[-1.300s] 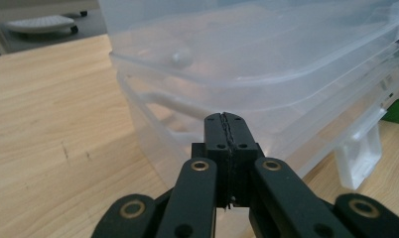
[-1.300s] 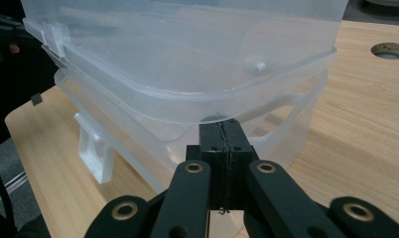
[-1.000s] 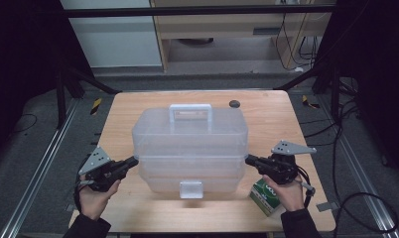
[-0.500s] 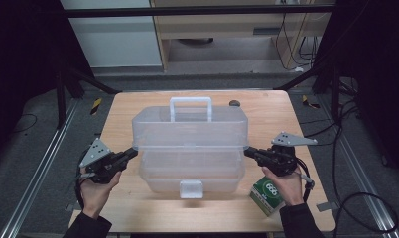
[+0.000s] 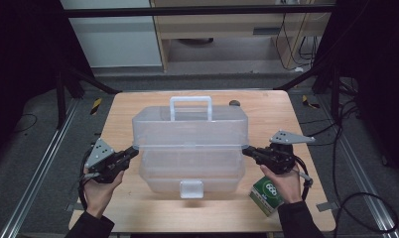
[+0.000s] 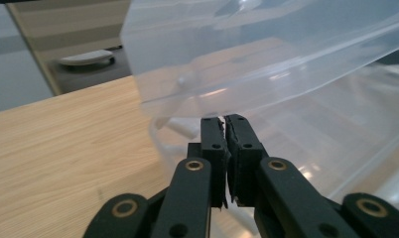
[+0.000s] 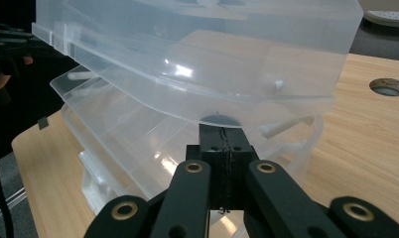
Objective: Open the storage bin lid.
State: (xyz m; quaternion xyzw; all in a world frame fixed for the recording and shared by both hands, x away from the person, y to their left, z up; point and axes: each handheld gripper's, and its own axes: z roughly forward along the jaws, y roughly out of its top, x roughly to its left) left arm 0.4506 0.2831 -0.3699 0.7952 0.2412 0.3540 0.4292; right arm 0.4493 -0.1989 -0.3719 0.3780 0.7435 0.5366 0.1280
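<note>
A clear plastic storage box [image 5: 190,171] with a handle [image 5: 190,101] stands mid-table. Its upper tier [image 5: 187,129] is raised above the lower tray on folding arms. My left gripper [image 5: 134,150] has its tips under the tier's left rim. Its jaws have just been opening to a narrow slit, with nothing between them. In the left gripper view the left gripper [image 6: 223,121] sits just below the clear rim [image 6: 267,94]. My right gripper [image 5: 246,150] is shut, tips under the right rim. In the right gripper view the right gripper [image 7: 221,130] touches the tier's underside [image 7: 212,99].
A small green box [image 5: 266,194] lies on the wooden table [image 5: 138,106] under the right hand. A round cable hole [image 5: 233,103] [image 7: 388,86] sits at the far edge. Metal rails and trailing cables flank the table on the floor.
The upper tier has risen a little off the lower tray, and both gripper tips have come up with it. The left jaws now show a thin gap.
</note>
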